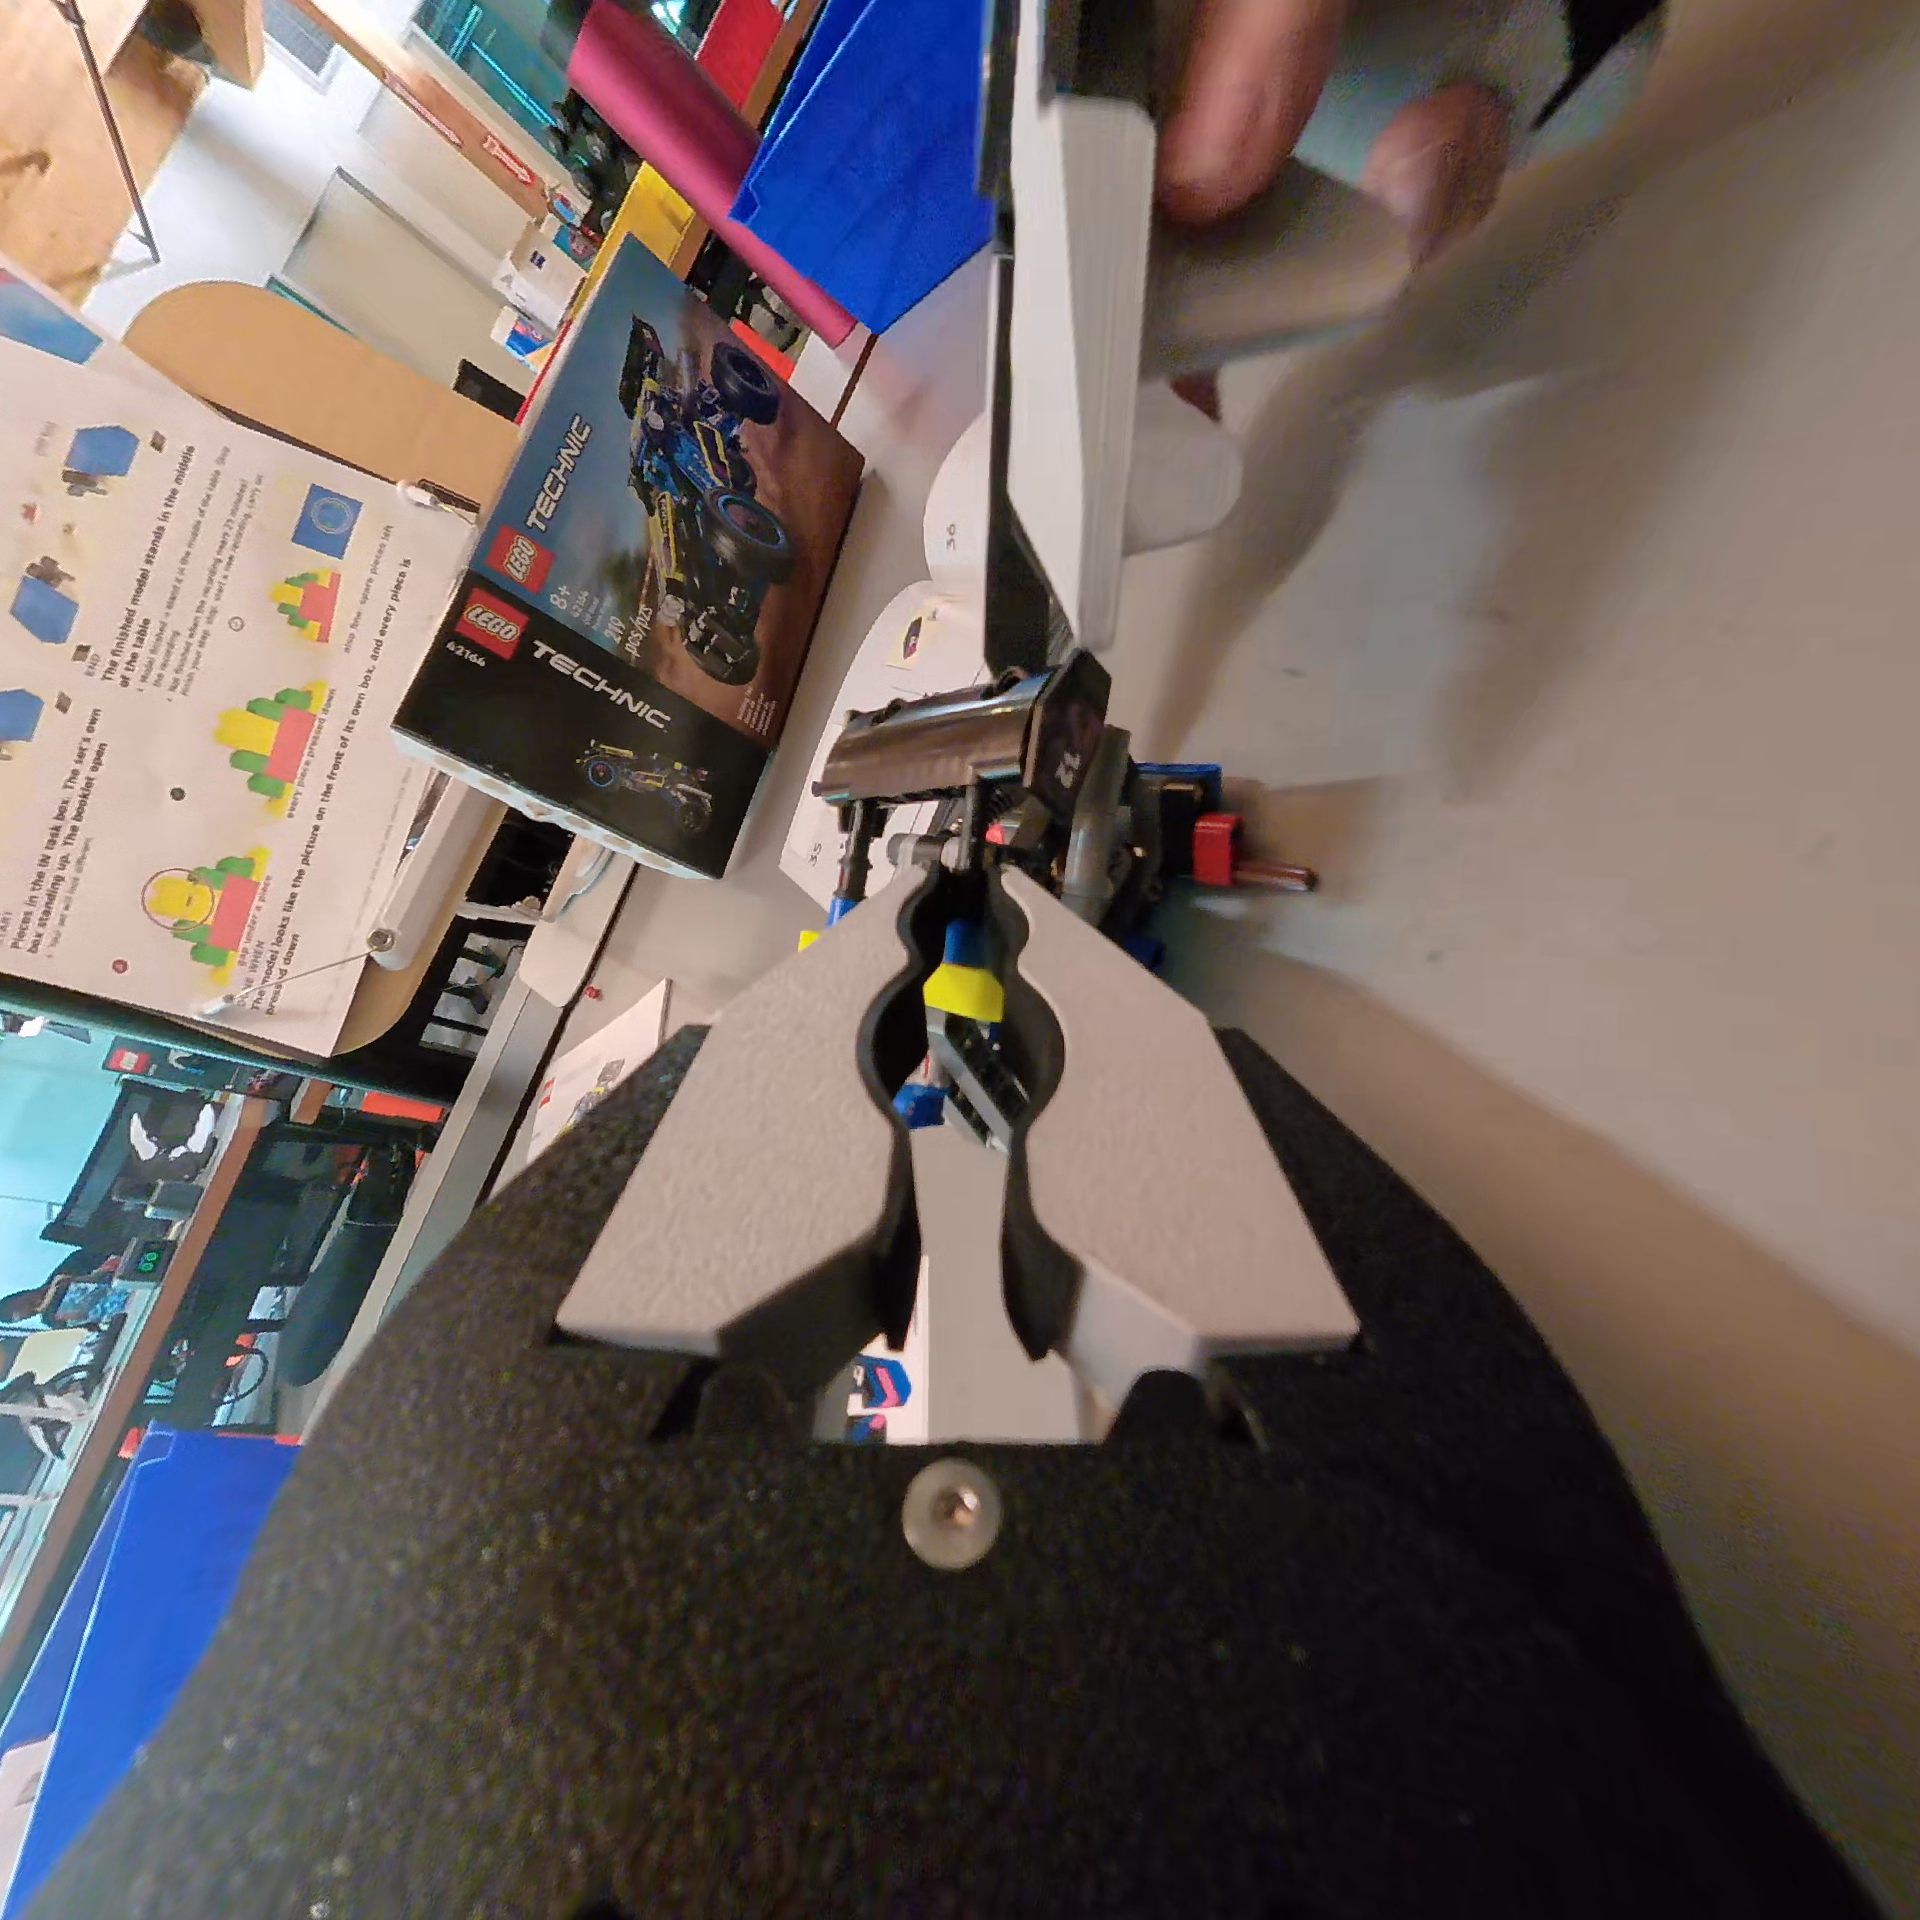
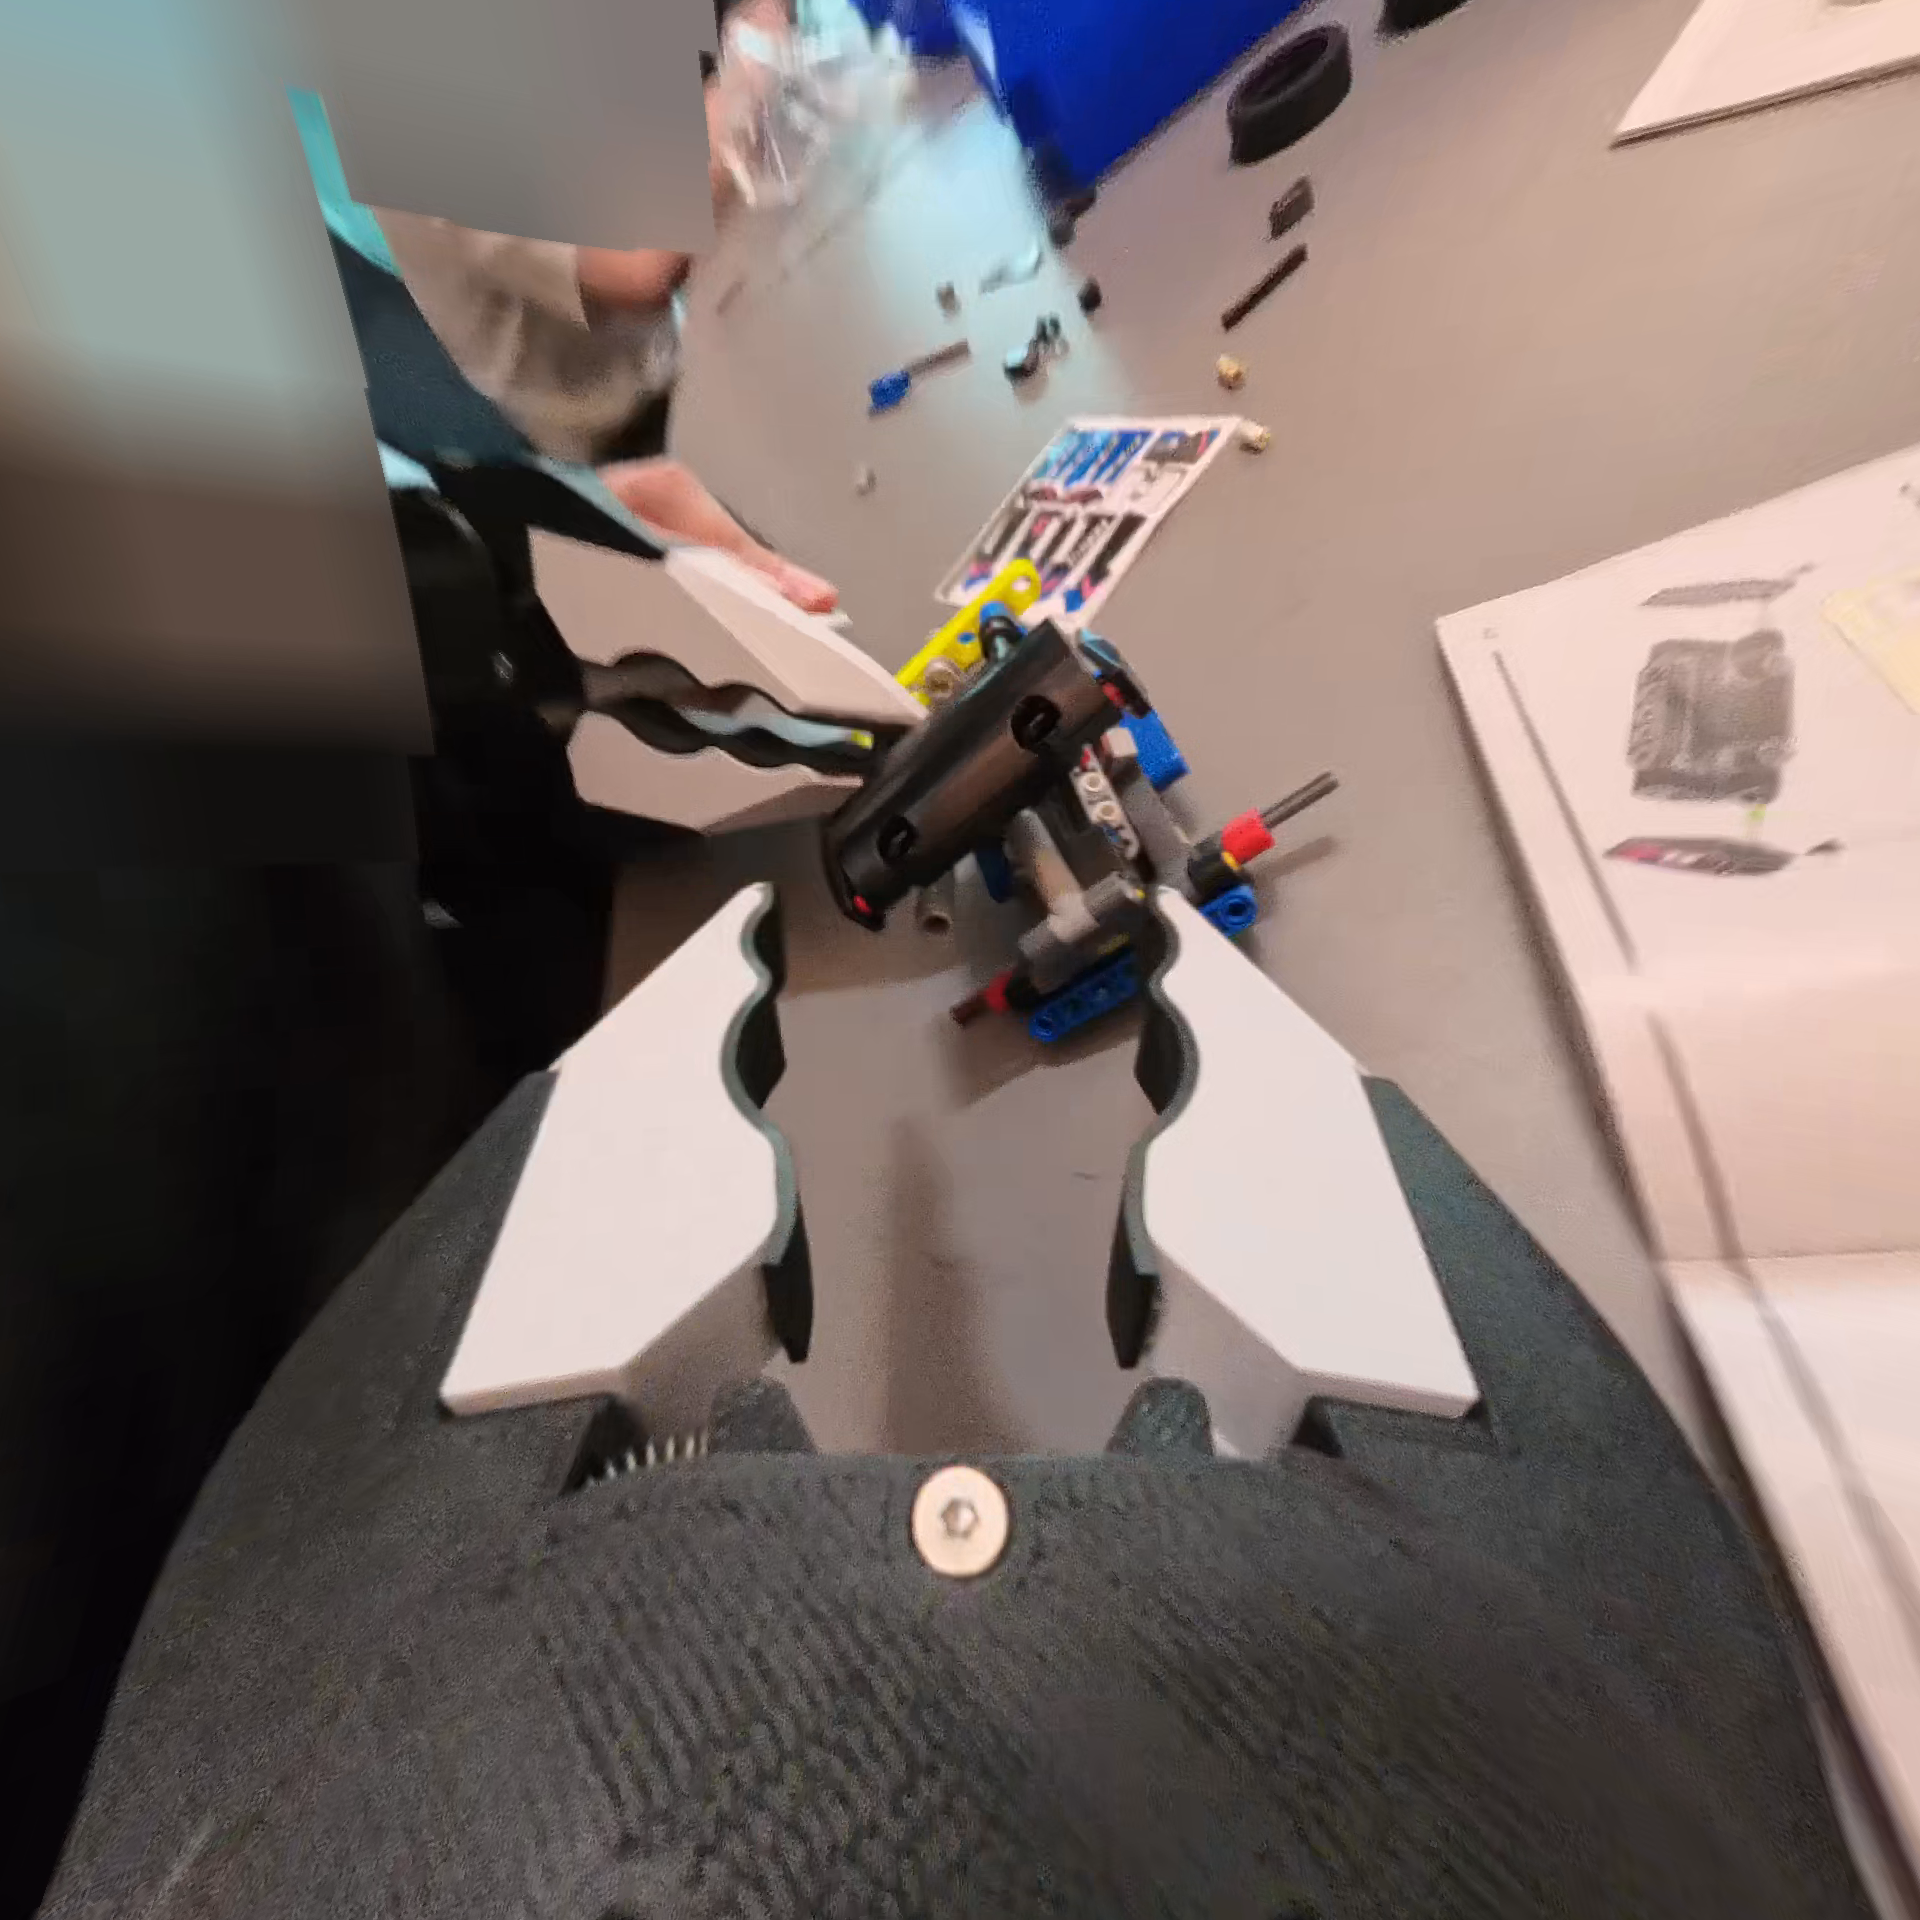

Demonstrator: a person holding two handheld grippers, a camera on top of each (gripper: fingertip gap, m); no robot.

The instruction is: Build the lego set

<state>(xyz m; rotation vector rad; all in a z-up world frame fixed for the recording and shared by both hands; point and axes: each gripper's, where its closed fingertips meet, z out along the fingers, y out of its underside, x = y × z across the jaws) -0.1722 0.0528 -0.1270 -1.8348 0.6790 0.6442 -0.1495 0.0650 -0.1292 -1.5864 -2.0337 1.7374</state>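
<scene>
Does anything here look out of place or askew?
Yes. The toy model stands tilted on the table, its black body slanted, gripped by the left gripper. Small loose parts lie scattered behind it.

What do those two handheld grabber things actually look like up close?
Both match. Each of the tongs, left and right, has a rough, grainy black body with a silver screw in the middle. Two pale grey angular fingers stick forward, lined inside with wavy black pads. The right one shows a small metal spring at its base. No cables show.

Grey table (image 2: 1455,343) (cluttered); wooden furniture (image 1: 343,384) behind.
</scene>
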